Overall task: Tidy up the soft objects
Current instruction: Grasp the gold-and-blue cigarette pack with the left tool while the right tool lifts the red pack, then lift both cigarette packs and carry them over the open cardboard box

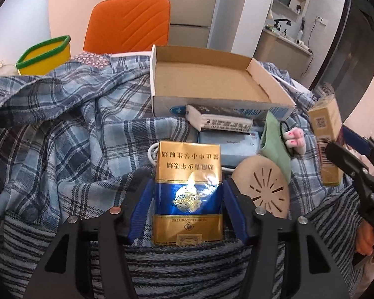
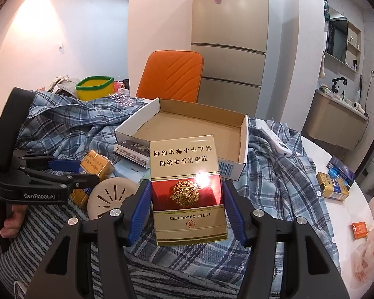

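My left gripper [image 1: 188,184] is shut on a gold-and-blue cigarette pack [image 1: 188,199], its blue pads pressing both long sides just above a striped towel [image 1: 174,269]. In the right wrist view that same left gripper [image 2: 87,172] shows at the left edge, gripping the pack. My right gripper [image 2: 187,184] is shut on a gold-and-red cigarette pack [image 2: 187,194], held up in front of an open cardboard box [image 2: 244,139]. Seen from the left wrist, the right gripper [image 1: 341,147] holds its pack [image 1: 325,137] at the far right. The box [image 1: 153,74] is empty.
A blue plaid shirt [image 1: 62,124] is rumpled over the table. A dark pack [image 1: 219,122], a round beige slotted disc [image 1: 264,186] and a green cloth [image 1: 274,139] lie before the box. A yellow bin [image 1: 42,54] and orange chair [image 1: 129,22] stand behind. More packs [image 2: 334,186] lie at the right.
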{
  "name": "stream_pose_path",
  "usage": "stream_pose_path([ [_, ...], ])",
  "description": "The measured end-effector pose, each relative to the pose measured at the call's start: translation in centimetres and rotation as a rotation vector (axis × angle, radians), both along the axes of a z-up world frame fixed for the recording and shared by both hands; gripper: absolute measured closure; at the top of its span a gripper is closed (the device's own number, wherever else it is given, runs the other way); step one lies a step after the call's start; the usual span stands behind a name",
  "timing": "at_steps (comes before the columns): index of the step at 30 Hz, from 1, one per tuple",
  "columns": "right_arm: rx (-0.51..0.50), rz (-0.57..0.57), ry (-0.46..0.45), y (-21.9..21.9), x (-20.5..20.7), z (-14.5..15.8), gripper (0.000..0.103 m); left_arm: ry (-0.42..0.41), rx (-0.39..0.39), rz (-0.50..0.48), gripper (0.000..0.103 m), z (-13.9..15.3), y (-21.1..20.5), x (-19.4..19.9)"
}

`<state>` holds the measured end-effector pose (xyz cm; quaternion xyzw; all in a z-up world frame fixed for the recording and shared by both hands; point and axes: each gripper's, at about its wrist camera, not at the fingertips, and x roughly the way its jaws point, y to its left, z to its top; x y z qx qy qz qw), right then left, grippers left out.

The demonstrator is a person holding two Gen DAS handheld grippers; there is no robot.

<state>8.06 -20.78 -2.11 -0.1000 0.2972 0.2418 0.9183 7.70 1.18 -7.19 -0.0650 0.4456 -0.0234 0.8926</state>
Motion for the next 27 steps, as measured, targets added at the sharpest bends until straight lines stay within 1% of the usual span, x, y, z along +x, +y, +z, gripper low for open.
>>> stream_pose_path([
  [1,0.0,0.001,0.001,0.0,0.0,0.0,0.044,0.008,0.001,0.006,0.041,-0.1,0.1,0.1],
  [5,-0.002,0.002,0.002,0.1,0.0,0.0,0.044,0.02,0.004,0.008,0.041,-0.4,0.1,0.1],
  [6,-0.002,0.002,0.002,0.0,0.0,0.0,0.044,0.026,0.007,0.006,0.044,-0.5,0.0,0.1],
  [7,-0.003,0.003,0.001,0.1,0.0,0.0,0.044,0.035,0.007,-0.002,0.05,-0.6,-0.1,0.2],
  [8,-0.002,0.002,0.001,0.1,0.0,0.0,0.044,0.039,0.012,-0.004,0.05,-0.6,-0.2,0.2],
  [9,-0.001,0.002,0.002,0.1,0.0,0.0,0.044,0.024,0.018,-0.005,0.05,-0.4,-0.3,0.0],
  [17,0.015,-0.006,-0.015,-0.3,-0.2,0.2,0.044,-0.152,0.02,-0.005,0.051,2.0,-0.2,-2.3],
  [19,0.019,-0.01,-0.024,-0.4,-0.3,0.3,0.044,-0.208,0.021,0.001,0.051,2.8,0.0,-3.1],
  [24,0.003,-0.041,-0.093,-0.5,-1.3,0.9,0.044,-0.372,0.059,0.02,0.051,5.3,-0.3,-5.5],
  [27,-0.003,-0.049,-0.143,-0.5,-2.1,1.5,0.044,-0.436,0.098,0.033,0.051,6.3,-0.6,-6.4],
])
